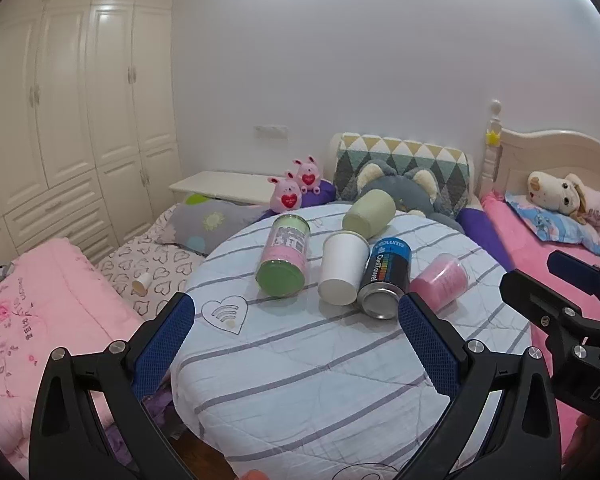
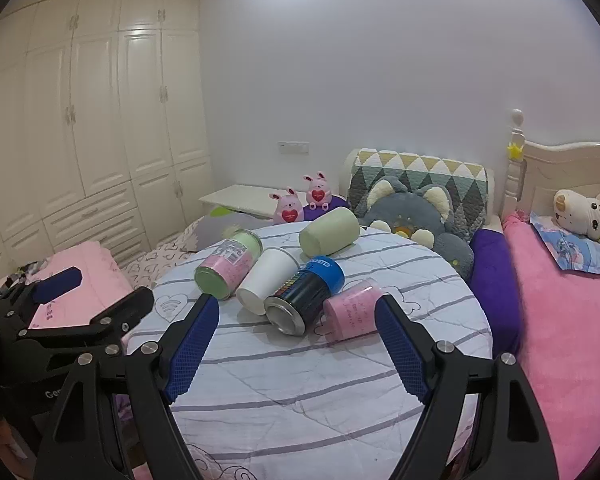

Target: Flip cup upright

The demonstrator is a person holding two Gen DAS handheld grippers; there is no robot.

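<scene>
Both pairs of fingers are spread wide and empty, left and right, hovering short of the tabletop. Ahead of my fingertips the white cup lies on its side, wedged between a pink-green can and a blue can, so I judge it needs clearance first.

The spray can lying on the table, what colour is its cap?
Blue cap on a black spray can, clearest in right wrist view.
</scene>
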